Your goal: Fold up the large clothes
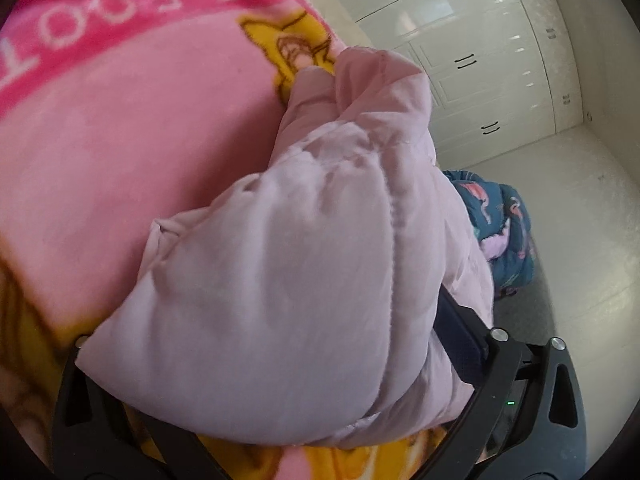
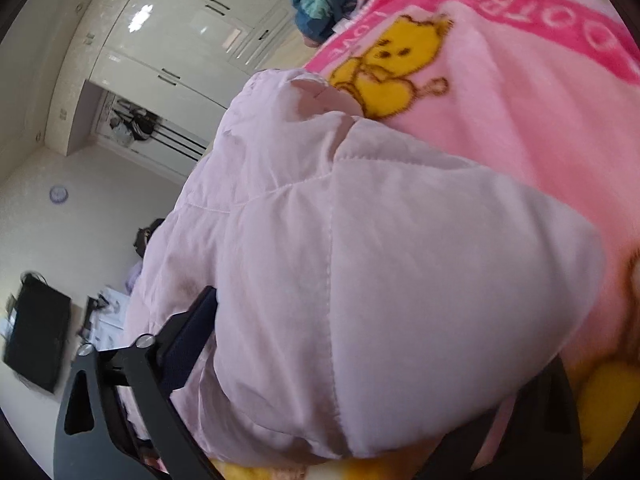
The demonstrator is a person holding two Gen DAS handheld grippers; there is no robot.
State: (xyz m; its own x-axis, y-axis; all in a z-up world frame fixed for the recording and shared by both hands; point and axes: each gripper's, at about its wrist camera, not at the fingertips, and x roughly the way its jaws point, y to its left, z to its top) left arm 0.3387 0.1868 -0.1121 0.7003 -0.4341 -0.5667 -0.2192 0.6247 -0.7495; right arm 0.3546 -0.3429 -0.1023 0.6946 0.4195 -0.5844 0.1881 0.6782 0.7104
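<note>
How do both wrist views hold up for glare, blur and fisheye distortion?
Left wrist: glare spots on the glossy wardrobe doors, fisheye bending their edges, pale pink padded jacket close and soft. Right wrist: similar glare on the wardrobe, motion smear on the black box at the lower left, bear-print blanket fairly sharp.

Both grippers, the left gripper [image 1: 276, 364] and the right gripper [image 2: 360, 376], have black frames, shiny round silver screws and dark blue fingers [image 1: 460, 344]. The left one shows a tiny green light.
</note>
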